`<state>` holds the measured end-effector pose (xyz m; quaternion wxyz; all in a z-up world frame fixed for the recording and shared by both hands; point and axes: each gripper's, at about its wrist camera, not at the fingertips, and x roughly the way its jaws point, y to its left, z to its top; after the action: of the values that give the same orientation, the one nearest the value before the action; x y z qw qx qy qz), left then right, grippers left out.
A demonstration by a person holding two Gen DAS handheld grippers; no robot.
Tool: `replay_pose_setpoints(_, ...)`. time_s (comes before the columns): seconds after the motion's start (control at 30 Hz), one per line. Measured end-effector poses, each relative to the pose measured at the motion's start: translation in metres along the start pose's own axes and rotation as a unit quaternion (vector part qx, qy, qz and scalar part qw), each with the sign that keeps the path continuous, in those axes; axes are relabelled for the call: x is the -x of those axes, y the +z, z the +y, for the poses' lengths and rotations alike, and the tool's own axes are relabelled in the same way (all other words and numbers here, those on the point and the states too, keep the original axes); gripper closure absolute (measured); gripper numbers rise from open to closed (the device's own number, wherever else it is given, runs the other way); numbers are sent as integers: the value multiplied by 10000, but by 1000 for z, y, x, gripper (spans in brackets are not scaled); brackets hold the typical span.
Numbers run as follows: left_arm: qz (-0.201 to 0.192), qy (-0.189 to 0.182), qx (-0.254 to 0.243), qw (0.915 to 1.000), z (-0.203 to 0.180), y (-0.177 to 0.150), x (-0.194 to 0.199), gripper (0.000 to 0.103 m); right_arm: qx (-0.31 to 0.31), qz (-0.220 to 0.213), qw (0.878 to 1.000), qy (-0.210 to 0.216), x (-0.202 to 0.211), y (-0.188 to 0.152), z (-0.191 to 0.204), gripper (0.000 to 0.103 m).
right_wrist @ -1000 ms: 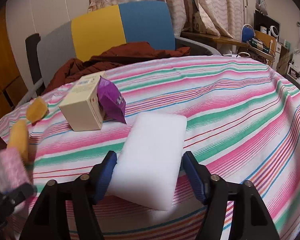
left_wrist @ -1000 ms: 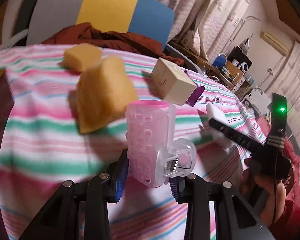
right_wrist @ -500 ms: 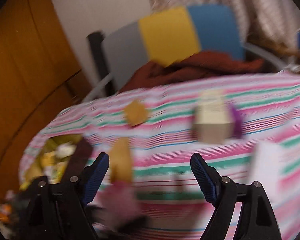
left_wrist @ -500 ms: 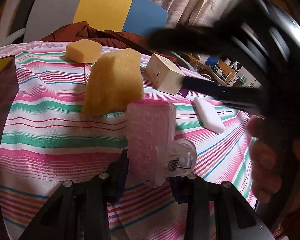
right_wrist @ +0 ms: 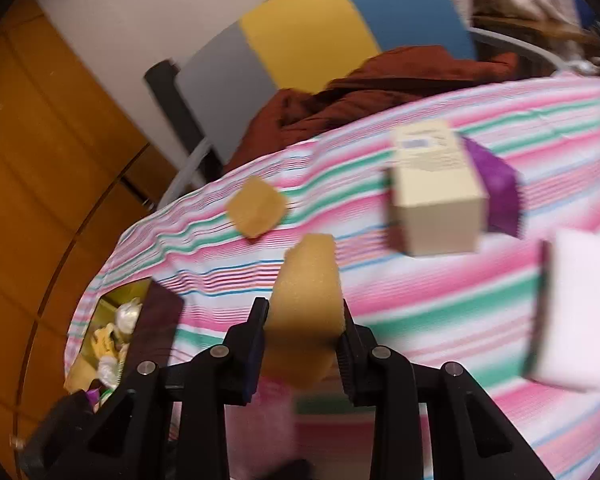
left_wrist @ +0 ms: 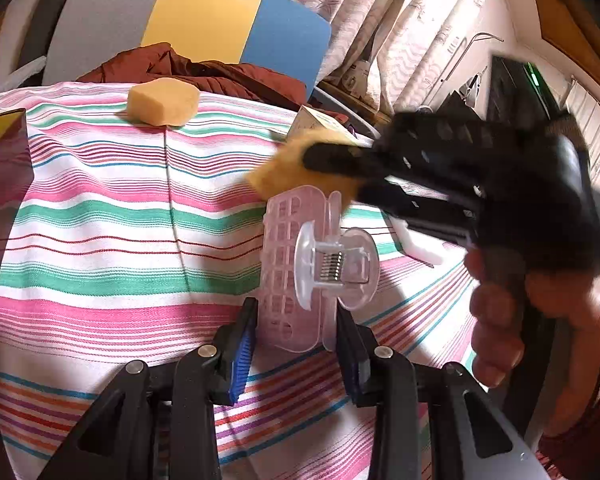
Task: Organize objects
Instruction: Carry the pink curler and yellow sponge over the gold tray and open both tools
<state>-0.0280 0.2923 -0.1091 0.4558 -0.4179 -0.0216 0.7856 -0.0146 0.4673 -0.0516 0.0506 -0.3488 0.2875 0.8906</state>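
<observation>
Yellow foam, a tall sponge block (right_wrist: 306,312), is now sitting clamped in the right gripper (right_wrist: 302,344) jaws, which were empty a moment ago; the left gripper (left_wrist: 296,344) is still pinching the pink plastic hair clip (left_wrist: 300,264) above the striped surface (left_wrist: 100,240), so both look ready for sorting.

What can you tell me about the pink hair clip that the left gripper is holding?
The hair clip is a claw type in see-through pink plastic. One broad side has a grid of small openings, and a clear rounded lever with a metal spring sits at its middle. It stands upright, pinched at its lower end by the left gripper, above the striped tablecloth. Nothing else seems to touch it.
</observation>
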Motion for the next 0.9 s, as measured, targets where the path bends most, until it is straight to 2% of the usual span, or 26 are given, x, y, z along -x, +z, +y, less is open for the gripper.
replay_pose_setpoints(0.3, -36, -5, 15, 10000, 2, 0, 0, 67, -577, -501, 9969, -175, 34, -28, -33, 72)
replay_pose_setpoints(0.5, -62, 142, -91, 9998, -6, -12, 16, 67, -669, -604, 9957, -197, 57, -46, -29, 72)
replay_pose_setpoints(0.6, -144, 179, -115, 9997, -9, -16, 31, 67, -622, -608, 9961, -174, 66, -55, -23, 72)
replay_pose_setpoints(0.73, -359, 46, 149, 9992, -5, -23, 62, 67, -502, -578, 9969, -200, 69, -63, -12, 72)
replay_pose_setpoints(0.9, -639, 35, 57, 9979, -7, -31, 102, 68, -344, -561, 9978, -84, 69, -67, 9, 72)
